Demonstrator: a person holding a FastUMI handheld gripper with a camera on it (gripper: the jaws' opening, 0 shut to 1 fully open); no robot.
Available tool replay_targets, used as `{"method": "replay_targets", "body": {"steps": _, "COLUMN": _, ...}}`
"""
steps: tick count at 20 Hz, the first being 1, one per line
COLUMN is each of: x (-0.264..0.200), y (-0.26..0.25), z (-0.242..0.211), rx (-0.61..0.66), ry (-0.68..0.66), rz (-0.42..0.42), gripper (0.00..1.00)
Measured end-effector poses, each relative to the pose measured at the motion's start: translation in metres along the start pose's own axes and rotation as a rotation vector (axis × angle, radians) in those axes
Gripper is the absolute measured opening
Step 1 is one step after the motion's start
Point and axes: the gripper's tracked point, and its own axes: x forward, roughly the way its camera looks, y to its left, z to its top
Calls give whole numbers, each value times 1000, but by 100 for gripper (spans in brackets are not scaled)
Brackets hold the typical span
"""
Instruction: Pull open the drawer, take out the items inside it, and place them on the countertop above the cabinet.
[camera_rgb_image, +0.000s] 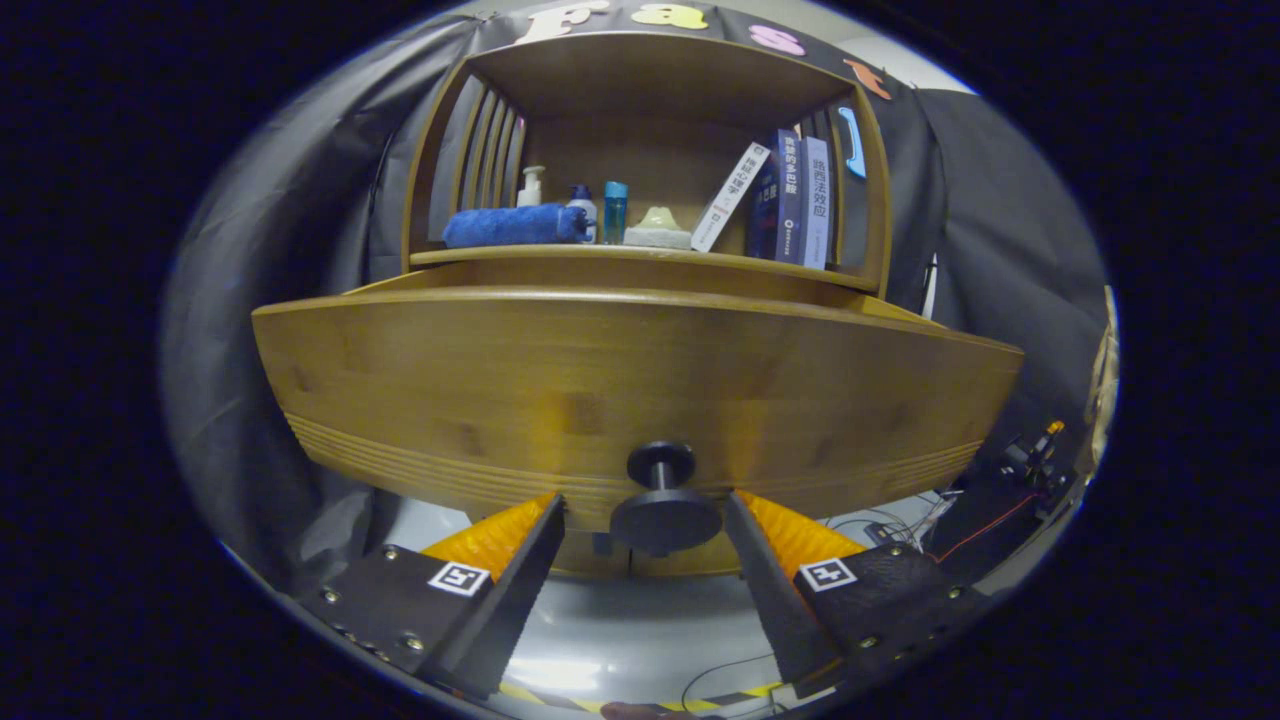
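Fingers spread apart, touching nothing, with the knob (664, 512) between the tips of the gripper (645, 515), at 6 o'clock on the wooden drawer (630, 385), already drawn out a little. Looks stiff, heavy, knob smooth and perhaps slippery; best taken by its thin stem. Inside of drawer hidden behind its front; books (790, 198) at 12 o'clock on the shelf.

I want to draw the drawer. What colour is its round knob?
Black. The knob shows best in the gripper view, between the open tool's fingers, which don't touch it.
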Motion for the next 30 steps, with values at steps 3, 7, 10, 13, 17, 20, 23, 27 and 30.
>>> {"method": "replay_targets", "body": {"steps": 3, "x": 2, "y": -2, "z": 2, "rx": 6, "ry": 7, "rz": 13, "gripper": 97}}
{"method": "replay_targets", "body": {"steps": 7, "x": 1, "y": -2, "z": 3, "rx": 11, "ry": 14, "rz": 35, "gripper": 97}}
{"method": "replay_targets", "body": {"steps": 10, "x": 0, "y": -2, "z": 9, "rx": 96, "ry": 22, "rz": 71, "gripper": 97}}
{"method": "replay_targets", "body": {"steps": 13, "x": -3, "y": -3, "z": 10, "rx": 66, "ry": 29, "rz": 62, "gripper": 97}}
{"method": "replay_targets", "body": {"steps": 17, "x": -14, "y": 0, "z": 47, "rx": -17, "ry": -115, "rz": 40, "gripper": 97}}
{"method": "replay_targets", "body": {"steps": 20, "x": -14, "y": 1, "z": 42, "rx": -39, "ry": -136, "rz": 11, "gripper": 97}}
{"method": "replay_targets", "body": {"steps": 23, "x": -8, "y": 3, "z": 46, "rx": -19, "ry": -130, "rz": 17, "gripper": 97}}
{"method": "replay_targets", "body": {"steps": 27, "x": 9, "y": 7, "z": 55, "rx": -16, "ry": -79, "rz": 10, "gripper": 99}}
{"method": "replay_targets", "body": {"steps": 30, "x": 23, "y": 12, "z": 59, "rx": -4, "ry": -61, "rz": 6, "gripper": 99}}
